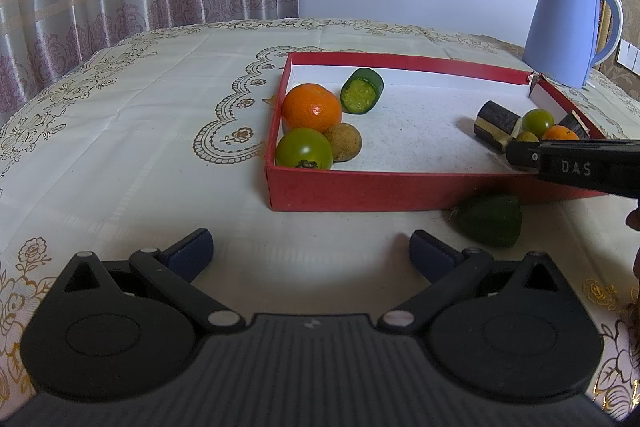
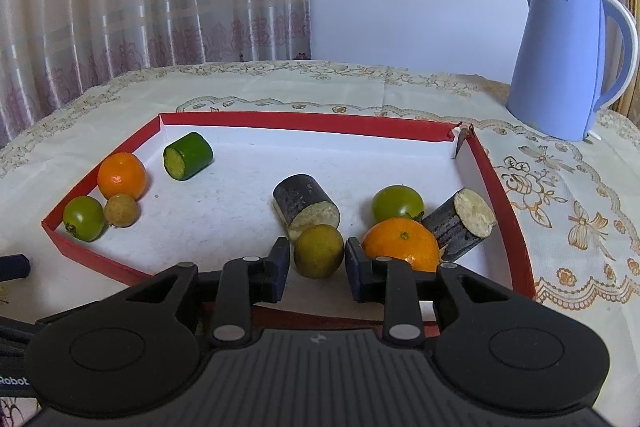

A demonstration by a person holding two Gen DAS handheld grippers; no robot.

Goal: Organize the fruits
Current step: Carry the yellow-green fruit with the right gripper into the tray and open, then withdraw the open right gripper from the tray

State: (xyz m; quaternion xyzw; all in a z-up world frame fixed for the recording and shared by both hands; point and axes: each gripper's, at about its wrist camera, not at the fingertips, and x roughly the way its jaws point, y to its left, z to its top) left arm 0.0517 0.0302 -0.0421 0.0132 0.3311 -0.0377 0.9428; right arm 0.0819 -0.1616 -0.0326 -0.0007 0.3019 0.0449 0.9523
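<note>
Right gripper (image 2: pixel 318 263) stands apart, astride the yellow-green round fruit (image 2: pixel 319 251) at the red tray's (image 2: pixel 506 195) near edge, unclamped. Left gripper (image 1: pixel 310 253) gapes empty. Fruit judged light, firm, roll-prone; grip across its widest middle.

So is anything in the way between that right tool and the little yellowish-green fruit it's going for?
Nothing visible stands between them. The right tool is open with the small yellowish-green fruit already between its fingers. An orange sits close by the right finger, and a dark cut piece lies just behind the fruit.
</note>
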